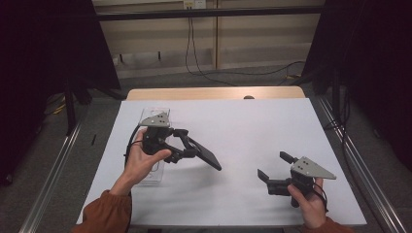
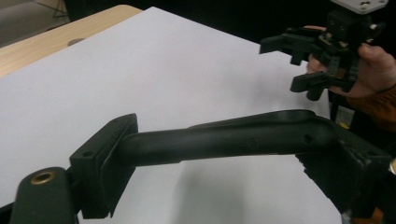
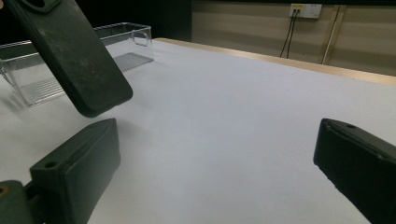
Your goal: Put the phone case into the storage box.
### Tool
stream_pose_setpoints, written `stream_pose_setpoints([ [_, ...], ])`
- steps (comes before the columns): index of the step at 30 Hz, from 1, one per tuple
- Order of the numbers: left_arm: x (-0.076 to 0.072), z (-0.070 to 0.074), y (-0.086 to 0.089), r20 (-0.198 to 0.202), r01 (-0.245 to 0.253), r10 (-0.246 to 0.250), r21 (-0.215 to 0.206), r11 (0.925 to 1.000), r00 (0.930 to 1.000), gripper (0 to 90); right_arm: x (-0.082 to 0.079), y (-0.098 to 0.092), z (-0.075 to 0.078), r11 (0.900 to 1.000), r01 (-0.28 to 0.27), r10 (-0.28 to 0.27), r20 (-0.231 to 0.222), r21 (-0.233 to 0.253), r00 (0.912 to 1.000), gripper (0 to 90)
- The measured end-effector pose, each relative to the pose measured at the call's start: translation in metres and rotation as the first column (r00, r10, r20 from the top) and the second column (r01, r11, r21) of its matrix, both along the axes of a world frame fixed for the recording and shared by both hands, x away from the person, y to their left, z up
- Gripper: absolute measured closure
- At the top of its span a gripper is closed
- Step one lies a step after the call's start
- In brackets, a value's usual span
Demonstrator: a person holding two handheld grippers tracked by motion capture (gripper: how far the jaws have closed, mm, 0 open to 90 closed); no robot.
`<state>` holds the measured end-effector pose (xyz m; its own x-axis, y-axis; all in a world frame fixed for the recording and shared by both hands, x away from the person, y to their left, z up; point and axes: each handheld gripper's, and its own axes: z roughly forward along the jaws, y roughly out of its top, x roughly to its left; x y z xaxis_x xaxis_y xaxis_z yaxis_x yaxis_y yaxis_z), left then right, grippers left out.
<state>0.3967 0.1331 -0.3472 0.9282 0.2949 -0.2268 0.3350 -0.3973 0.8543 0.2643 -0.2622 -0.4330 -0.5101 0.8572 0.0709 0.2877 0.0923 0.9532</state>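
Two grippers were over the white table (image 1: 233, 126): the left gripper (image 1: 187, 147) was clamped on a black phone case (image 1: 206, 158), and the right gripper (image 1: 274, 168) stood with its jaws spread wide and nothing between them. The case hung in the air above the table, near the left side, tilted with its free end sloping down toward the middle. In the left gripper view the case (image 2: 224, 137) ran edge-on across the jaws, one jaw bearing on each face, so the grip sat at one end and the rest stuck out unsupported. In the right gripper view its broad dark back (image 3: 74, 56) showed a faintly dusty, matte surface. It looked thin and light, probably a flexible shell with rounded corners, so it would likely bend or swing under a pinch at the end, and a hold nearer the middle of a long edge would steady it. A clear plastic box (image 1: 153, 119) lay on the table just behind and under the left hand (image 1: 141, 162), well apart from the right hand (image 1: 308, 201).
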Motion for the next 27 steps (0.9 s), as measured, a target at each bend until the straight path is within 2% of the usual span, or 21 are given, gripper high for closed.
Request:
stream_pose_setpoints([
  [11, 0.001, 0.010, 0.018, 0.005, -0.056, 0.056, 0.038, 0.9977, 0.9984, 14.4, -0.017, -0.012, -0.001, 0.999, 0.037, -0.036, 0.009, -0.013, 0.9993, 0.2],
  [14, 0.004, 0.013, 0.022, 0.012, -0.069, 0.069, 0.039, 0.9968, 0.9976, 14.4, -0.018, -0.017, -0.001, 0.999, 0.043, -0.042, 0.021, -0.016, 0.9989, 0.1],
  [16, 0.004, 0.015, 0.024, 0.014, -0.078, 0.077, 0.042, 0.9961, 0.9969, 14.4, -0.017, -0.021, -0.001, 0.998, 0.055, -0.054, 0.031, -0.035, 0.9981, 0.0],
  [23, 0.008, 0.024, 0.037, 0.021, -0.127, 0.126, 0.037, 0.9912, 0.9918, 14.4, -0.016, -0.026, -0.001, 0.995, 0.097, -0.096, 0.036, -0.023, 0.9948, 0.2],
  [27, 0.010, 0.028, 0.045, 0.016, -0.159, 0.158, 0.039, 0.9866, 0.9873, 14.4, -0.016, -0.028, 0.000, 0.993, 0.116, -0.114, 0.055, -0.030, 0.9919, 0.2],
])
